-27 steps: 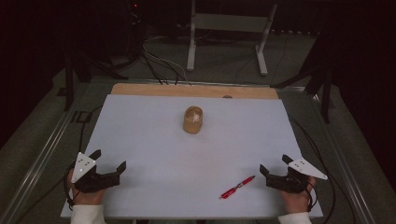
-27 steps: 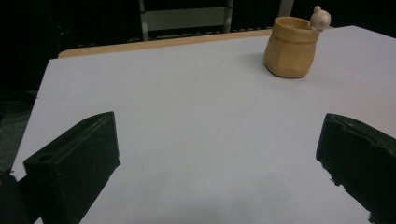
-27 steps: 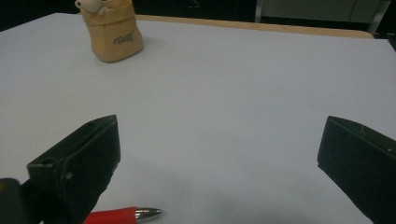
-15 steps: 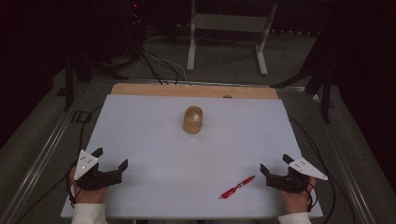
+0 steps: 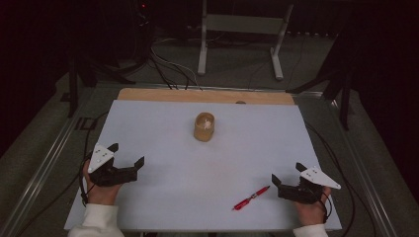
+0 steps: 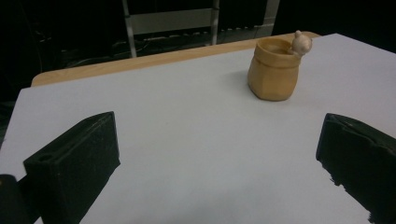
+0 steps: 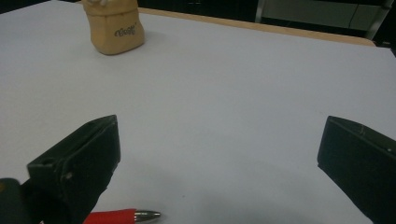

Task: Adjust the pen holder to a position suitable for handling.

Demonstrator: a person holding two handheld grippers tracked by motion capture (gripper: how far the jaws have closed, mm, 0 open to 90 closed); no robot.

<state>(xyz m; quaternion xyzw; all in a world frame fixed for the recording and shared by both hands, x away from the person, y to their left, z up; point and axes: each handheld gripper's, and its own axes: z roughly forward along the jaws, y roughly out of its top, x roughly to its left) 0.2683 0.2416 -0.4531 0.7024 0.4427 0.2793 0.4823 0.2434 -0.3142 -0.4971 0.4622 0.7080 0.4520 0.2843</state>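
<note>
Black left gripper (image 5: 126, 164) is drifting up-frame toward the tan pot (image 5: 204, 126), jaws wide and empty; your right gripper (image 5: 286, 181), equally agape, is idling beside the red pen (image 5: 251, 197).

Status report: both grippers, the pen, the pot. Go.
Left gripper open, empty. Right gripper open, beside red pen. Tan pot upright mid-table, nothing in the way.

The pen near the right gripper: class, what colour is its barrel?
Red, with a silver metal tip. The pen shows whole in the high view.
</note>
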